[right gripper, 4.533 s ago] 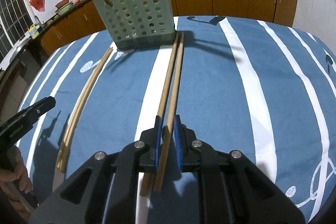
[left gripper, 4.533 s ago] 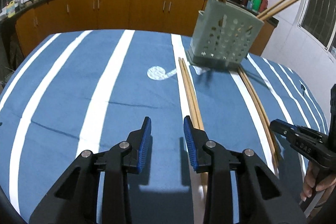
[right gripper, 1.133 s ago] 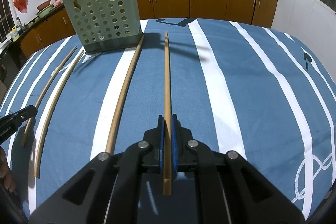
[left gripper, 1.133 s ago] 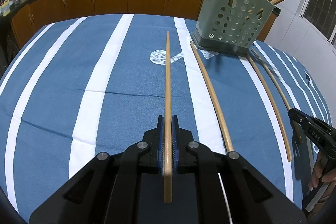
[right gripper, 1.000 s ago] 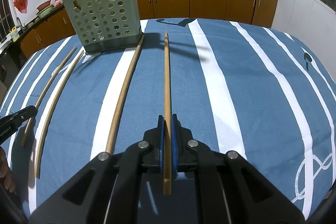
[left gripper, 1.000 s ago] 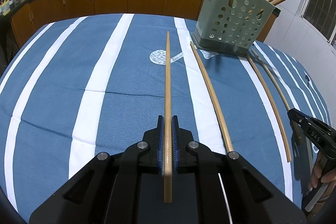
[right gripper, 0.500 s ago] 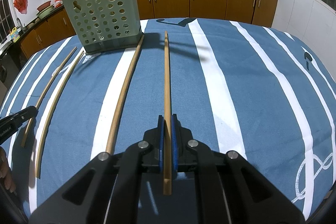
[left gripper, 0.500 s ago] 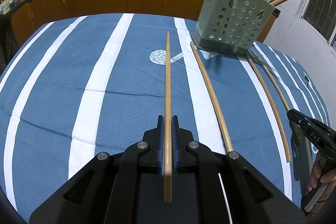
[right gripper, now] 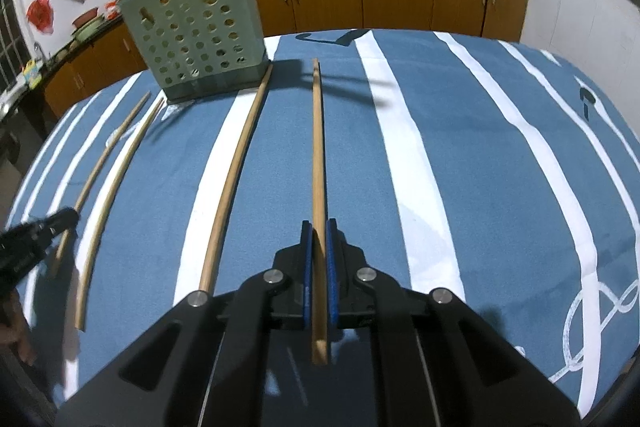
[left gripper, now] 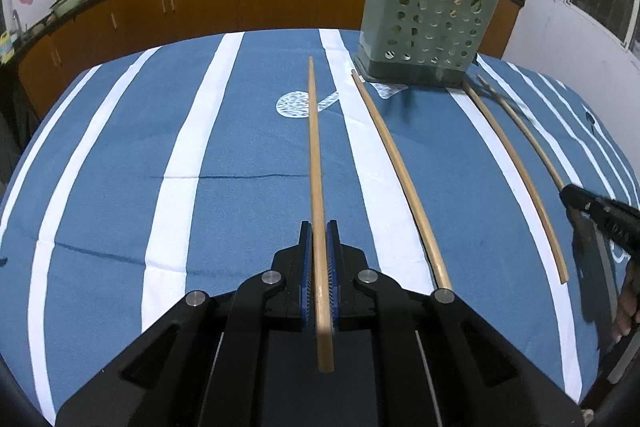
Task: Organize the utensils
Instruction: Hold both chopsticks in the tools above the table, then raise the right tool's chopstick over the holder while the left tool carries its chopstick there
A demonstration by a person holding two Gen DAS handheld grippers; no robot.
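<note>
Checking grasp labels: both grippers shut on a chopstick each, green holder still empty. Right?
Not quite: the green holder is not empty. The right wrist view shows chopsticks already sticking out of its top. The rest holds: the left gripper is shut on a chopstick, and the right gripper is shut on another chopstick.

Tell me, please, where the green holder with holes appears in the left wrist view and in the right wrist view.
Left wrist view: the green holder stands upper right, at the far side of the table.
Right wrist view: the green holder stands upper left.
Shared landmark: the loose chopstick whose far end lies by the holder's base.
</note>
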